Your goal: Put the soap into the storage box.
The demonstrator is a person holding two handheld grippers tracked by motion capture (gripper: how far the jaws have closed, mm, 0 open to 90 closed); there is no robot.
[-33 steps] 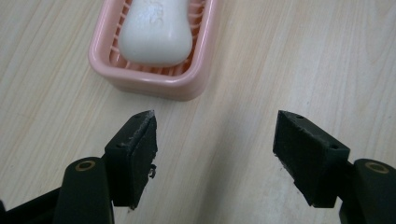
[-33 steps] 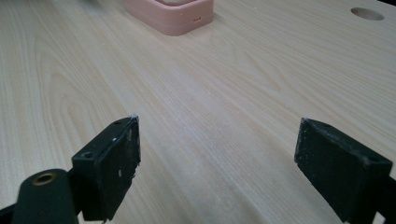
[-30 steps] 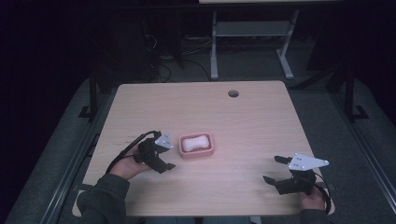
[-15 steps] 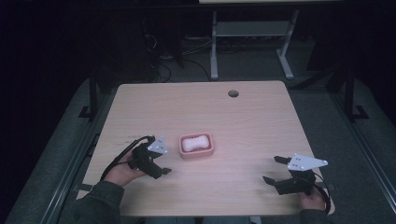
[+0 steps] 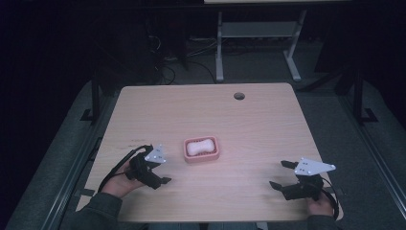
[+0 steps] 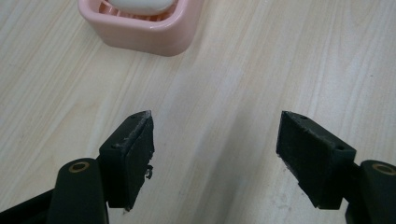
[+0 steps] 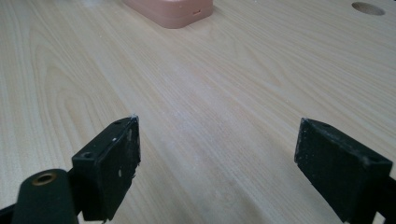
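A pink soap dish (image 5: 202, 149) with a white bar of soap (image 5: 199, 145) in it sits on the wooden table (image 5: 249, 129), left of the middle. My left gripper (image 5: 163, 172) rests just left of the dish and apart from it. Its jaws have just been opening and now stand wide with nothing between them. In the left gripper view the gripper (image 6: 215, 144) frames bare wood, with the dish (image 6: 140, 32) ahead at upper left. My right gripper (image 5: 277, 174) lies near the front right edge, open and empty. The right gripper view (image 7: 217, 154) shows the dish (image 7: 173, 11) far ahead.
A round cable hole (image 5: 239, 96) lies near the table's far edge. Beyond the table stands a white metal frame (image 5: 258, 33) on a dark floor. Cables trail from both grippers over the front edge.
My left gripper has drawn back from the dish toward the front left, and its jaws have spread wider. The right gripper has stayed put.
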